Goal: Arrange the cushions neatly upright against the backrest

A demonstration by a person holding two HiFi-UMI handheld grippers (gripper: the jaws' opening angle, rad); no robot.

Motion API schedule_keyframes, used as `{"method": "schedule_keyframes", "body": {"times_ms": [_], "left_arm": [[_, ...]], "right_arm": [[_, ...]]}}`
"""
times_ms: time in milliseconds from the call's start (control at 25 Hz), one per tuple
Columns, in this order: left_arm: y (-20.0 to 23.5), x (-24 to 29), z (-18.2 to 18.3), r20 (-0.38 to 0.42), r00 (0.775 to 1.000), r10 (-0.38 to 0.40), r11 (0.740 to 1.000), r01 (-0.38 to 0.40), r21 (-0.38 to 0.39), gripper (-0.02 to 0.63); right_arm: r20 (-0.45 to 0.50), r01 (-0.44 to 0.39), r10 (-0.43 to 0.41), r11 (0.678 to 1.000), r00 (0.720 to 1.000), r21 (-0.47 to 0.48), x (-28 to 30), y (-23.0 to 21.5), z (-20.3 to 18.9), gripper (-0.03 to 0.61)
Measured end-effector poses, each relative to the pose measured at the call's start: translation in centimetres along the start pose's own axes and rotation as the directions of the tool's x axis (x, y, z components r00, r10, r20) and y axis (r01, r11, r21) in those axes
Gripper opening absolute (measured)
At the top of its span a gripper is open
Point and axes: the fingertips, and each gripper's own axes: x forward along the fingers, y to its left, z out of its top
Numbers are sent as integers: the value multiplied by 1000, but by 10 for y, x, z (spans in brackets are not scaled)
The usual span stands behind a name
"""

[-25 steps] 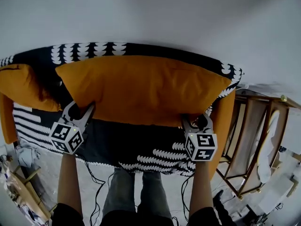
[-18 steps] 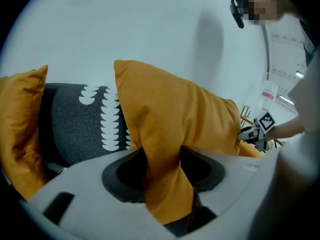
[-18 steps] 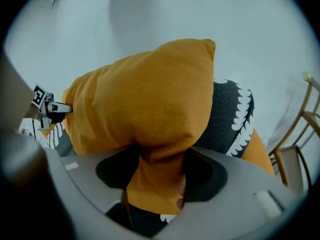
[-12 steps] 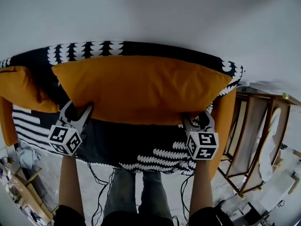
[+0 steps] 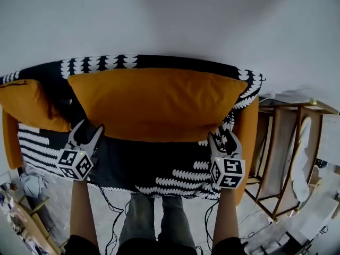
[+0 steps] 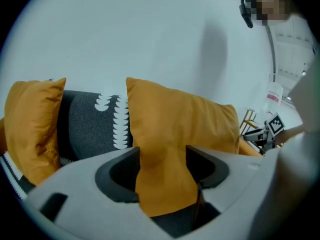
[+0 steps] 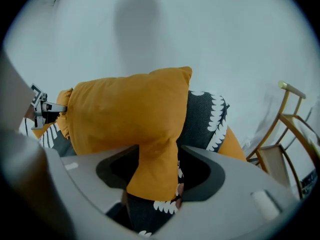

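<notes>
A large orange cushion [image 5: 154, 102] stands upright against the black-and-white sofa backrest [image 5: 95, 64]. My left gripper [image 5: 90, 125] is at its lower left corner. Its jaws have just been opening, and the corner [image 6: 162, 184] hangs loosely between them. My right gripper [image 5: 222, 136] is at the lower right corner. Its jaws have just been closing a little, and that corner [image 7: 152, 169] lies between them with dark seat showing beside it. A smaller orange cushion [image 5: 26, 102] leans at the sofa's left end and also shows in the left gripper view [image 6: 32, 124].
The patterned seat [image 5: 154, 166] runs in front of the cushions, with an orange armrest [image 5: 249, 142] at the right. A wooden chair frame [image 5: 287, 153] stands right of the sofa. The person's legs [image 5: 154, 217] and cables are at the seat's front edge.
Both grippers have drawn back from under the big cushion's lower edge toward the seat front. The left jaws stand wider. The cushion stays against the backrest.
</notes>
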Motion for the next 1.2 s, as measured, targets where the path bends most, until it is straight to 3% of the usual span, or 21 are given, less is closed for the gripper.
{"method": "schedule_keyframes", "body": {"times_ms": [440, 560, 640, 880, 1200], "left_arm": [[-48, -61, 34, 65, 998, -2, 998, -3, 66, 239], [-68, -82, 47, 101, 995, -9, 996, 0, 86, 202], [-81, -98, 57, 128, 992, -15, 996, 3, 88, 182], [-114, -145, 95, 214, 977, -6, 995, -15, 95, 129], [-156, -201, 128, 293, 956, 33, 992, -66, 103, 61]], "right_arm": [[97, 34, -38, 998, 995, 51, -89, 6, 27, 147], [177, 26, -34, 999, 984, 43, -118, 8, 44, 47], [217, 20, -33, 998, 976, 63, -139, 5, 54, 14], [232, -22, 19, 1000, 973, 11, -181, 8, 79, 14], [314, -83, 81, 996, 946, -7, -231, 1, 118, 14]]}}
